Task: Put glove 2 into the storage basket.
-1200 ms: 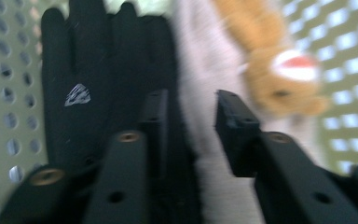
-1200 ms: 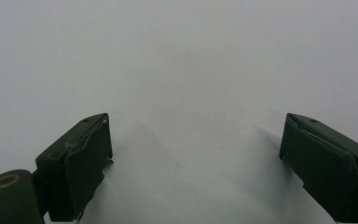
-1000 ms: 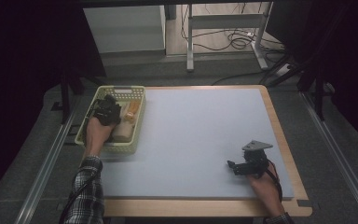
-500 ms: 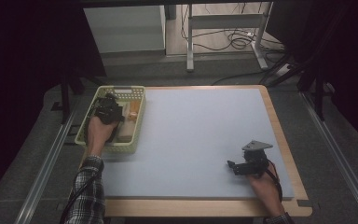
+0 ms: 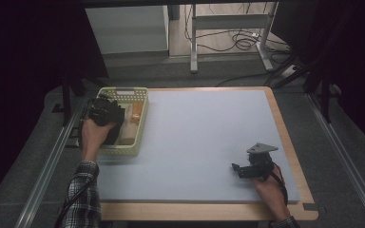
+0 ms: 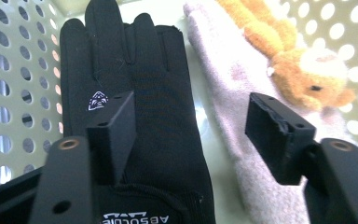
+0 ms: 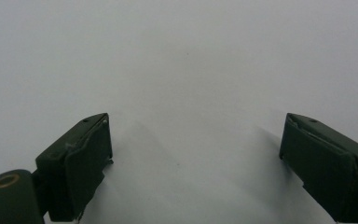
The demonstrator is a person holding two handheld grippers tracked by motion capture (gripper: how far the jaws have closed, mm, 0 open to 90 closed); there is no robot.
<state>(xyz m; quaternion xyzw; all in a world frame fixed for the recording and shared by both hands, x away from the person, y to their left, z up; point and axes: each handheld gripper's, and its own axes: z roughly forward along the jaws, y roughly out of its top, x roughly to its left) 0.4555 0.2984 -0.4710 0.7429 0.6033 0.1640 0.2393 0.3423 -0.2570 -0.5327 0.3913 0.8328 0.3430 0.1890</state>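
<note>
A pale green perforated basket [image 5: 142, 124] sits at the table's left edge. Inside it lie a black glove [image 6: 140, 107], a beige cloth [image 6: 242, 140] and an orange plush toy [image 6: 289, 60]. My left gripper [image 6: 191, 126] hangs open just above the glove, one jaw over the glove and the other over the cloth, nothing held between them. In the high view the left gripper [image 5: 105, 111] sits over the basket. My right gripper [image 5: 247, 168] rests near the table's front right, open over the bare grey mat [image 7: 177, 70], with nothing between its jaws.
The grey mat [image 5: 204, 137] covers the wooden table, whose rim [image 5: 294, 156] shows at right and front. Metal rails [image 5: 52, 161] run along both sides. Behind the table stand a desk frame [image 5: 228, 28] and loose cables on the floor.
The left hand and gripper have drawn back and slightly left inside the basket, uncovering the orange toy. The right gripper has stayed where it was.
</note>
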